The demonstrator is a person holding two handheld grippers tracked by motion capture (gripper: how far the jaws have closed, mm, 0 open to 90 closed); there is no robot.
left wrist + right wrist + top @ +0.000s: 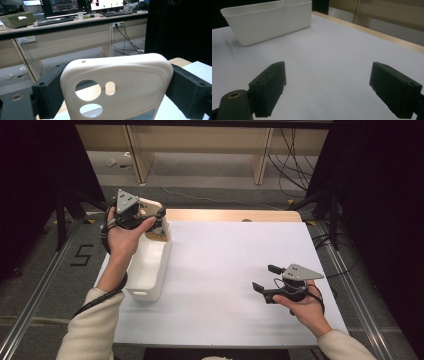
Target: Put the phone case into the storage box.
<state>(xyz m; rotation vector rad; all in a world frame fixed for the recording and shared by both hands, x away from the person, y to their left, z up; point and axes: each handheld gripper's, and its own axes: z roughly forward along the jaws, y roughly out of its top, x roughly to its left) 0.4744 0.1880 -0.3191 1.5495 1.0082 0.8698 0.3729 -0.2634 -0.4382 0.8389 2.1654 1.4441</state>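
The left gripper (117, 100) was clamped on a cream phone case (117, 82), held above the white bin (150, 265); the right gripper (329, 87) stood with jaws apart.

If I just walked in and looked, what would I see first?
You'd spot the cream phone case first, pinched between the jaws of the left claw, which a hand holds up over the far end of the white bin at the left of the table. Next, the right claw with its jaws wide open and nothing in them, low over the bare white tabletop on the right.
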